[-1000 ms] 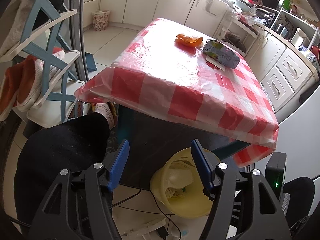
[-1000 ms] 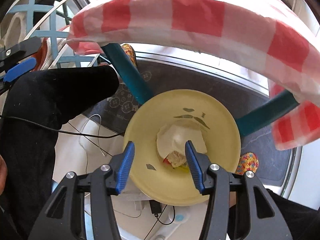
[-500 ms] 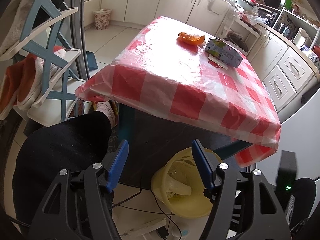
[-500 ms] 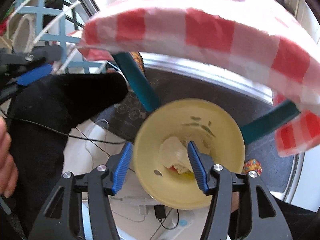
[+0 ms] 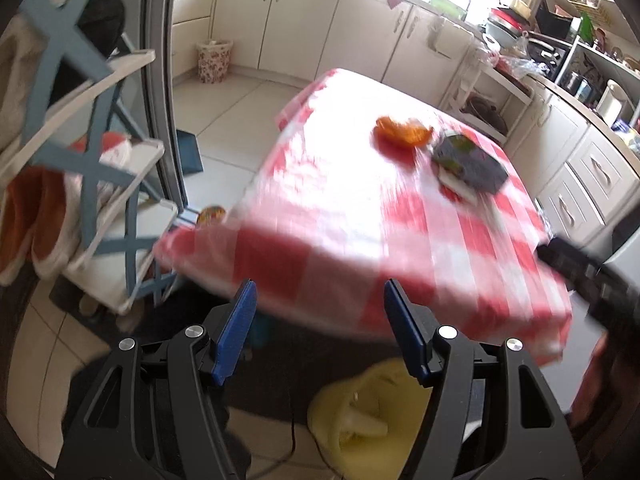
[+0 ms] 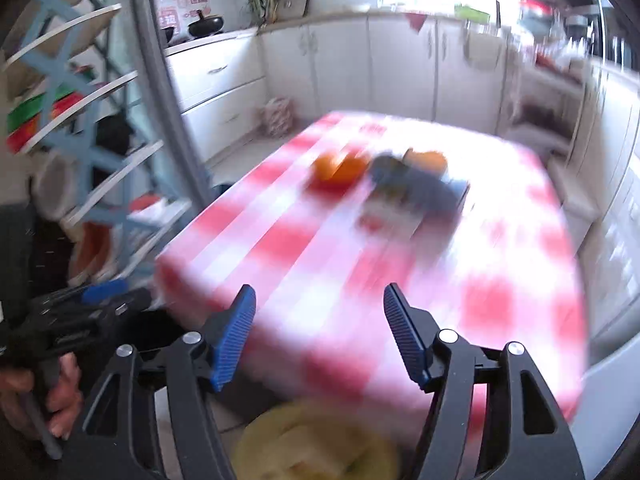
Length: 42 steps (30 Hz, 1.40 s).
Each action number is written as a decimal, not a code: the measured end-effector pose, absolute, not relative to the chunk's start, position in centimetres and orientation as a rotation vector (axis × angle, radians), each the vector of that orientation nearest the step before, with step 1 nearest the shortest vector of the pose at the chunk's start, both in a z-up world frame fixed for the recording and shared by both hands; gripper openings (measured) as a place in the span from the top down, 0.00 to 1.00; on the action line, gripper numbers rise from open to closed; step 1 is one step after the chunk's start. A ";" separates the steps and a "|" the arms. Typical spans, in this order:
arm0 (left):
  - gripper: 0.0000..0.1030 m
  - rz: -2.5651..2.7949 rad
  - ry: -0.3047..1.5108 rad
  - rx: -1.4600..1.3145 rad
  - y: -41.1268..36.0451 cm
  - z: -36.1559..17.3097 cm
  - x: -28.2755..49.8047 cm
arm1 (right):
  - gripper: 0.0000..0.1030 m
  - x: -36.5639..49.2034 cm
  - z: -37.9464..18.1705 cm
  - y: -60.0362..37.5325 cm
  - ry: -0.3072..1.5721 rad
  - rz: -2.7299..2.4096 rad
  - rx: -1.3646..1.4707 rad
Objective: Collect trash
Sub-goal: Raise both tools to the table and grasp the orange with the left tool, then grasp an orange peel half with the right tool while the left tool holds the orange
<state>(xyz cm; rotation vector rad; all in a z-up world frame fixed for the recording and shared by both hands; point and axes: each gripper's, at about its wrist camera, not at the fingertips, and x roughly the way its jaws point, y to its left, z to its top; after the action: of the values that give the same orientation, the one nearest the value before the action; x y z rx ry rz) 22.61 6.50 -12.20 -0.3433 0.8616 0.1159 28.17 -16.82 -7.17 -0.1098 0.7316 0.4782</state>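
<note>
On the red-and-white checked table point(image 5: 340, 216) point(image 6: 320, 240) lie an orange peel point(image 5: 402, 130) point(image 6: 340, 168) and a dark carton point(image 5: 470, 160) point(image 6: 416, 188) on a paper wrapper. A yellow bin point(image 5: 360, 420) point(image 6: 316, 444) with crumpled paper inside stands on the floor under the table's near edge. My left gripper point(image 5: 320, 308) is open and empty, above the bin and before the table edge. My right gripper point(image 6: 320, 312) is empty, its jaws opening, raised over the near table edge. Both views are blurred by motion.
A blue-and-white shoe rack point(image 5: 80, 160) with slippers stands at left beside a grey door frame point(image 5: 160, 80). White kitchen cabinets point(image 5: 300, 20) line the back and right. A small patterned bin point(image 5: 214, 60) sits on the far floor. A hand holds the left gripper point(image 6: 80, 312).
Both grippers rose and tilted up from the yellow bin toward the tabletop. The right one lifted much more and its jaws widened. The bin slid to the bottom of both views.
</note>
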 end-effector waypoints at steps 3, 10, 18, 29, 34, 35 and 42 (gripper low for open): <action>0.40 0.133 0.840 -0.352 6.8 -11.6 26.3 | 0.35 32.9 -5.9 -17.2 0.664 0.432 -0.152; 0.40 0.145 0.824 -0.312 5.5 -10.7 37.4 | 0.35 41.7 -8.7 -17.4 0.714 0.394 -0.119; 0.31 0.084 0.878 -0.194 1.4 -11.8 49.5 | 0.32 43.3 -10.3 -16.6 0.781 0.459 -0.174; 0.76 -0.008 0.913 -0.180 -1.3 -13.3 48.3 | 0.39 42.8 -9.8 -20.7 0.836 0.464 -0.142; 0.76 -0.056 0.877 -0.256 -0.5 -11.8 42.7 | 0.39 42.6 -8.7 -22.1 0.827 0.497 -0.022; 0.76 -0.060 0.873 -0.273 -0.2 -11.7 41.7 | 0.39 42.4 -8.4 -22.1 0.825 0.514 0.000; 0.76 -0.032 0.893 -0.365 2.7 -13.9 36.1 | 0.39 41.5 -8.9 -18.3 0.890 0.688 0.105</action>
<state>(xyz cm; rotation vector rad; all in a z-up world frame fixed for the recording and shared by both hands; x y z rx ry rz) 36.07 2.71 -13.92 -0.3653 0.8934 -0.0316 41.52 -18.34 -8.90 0.1047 0.8895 0.6879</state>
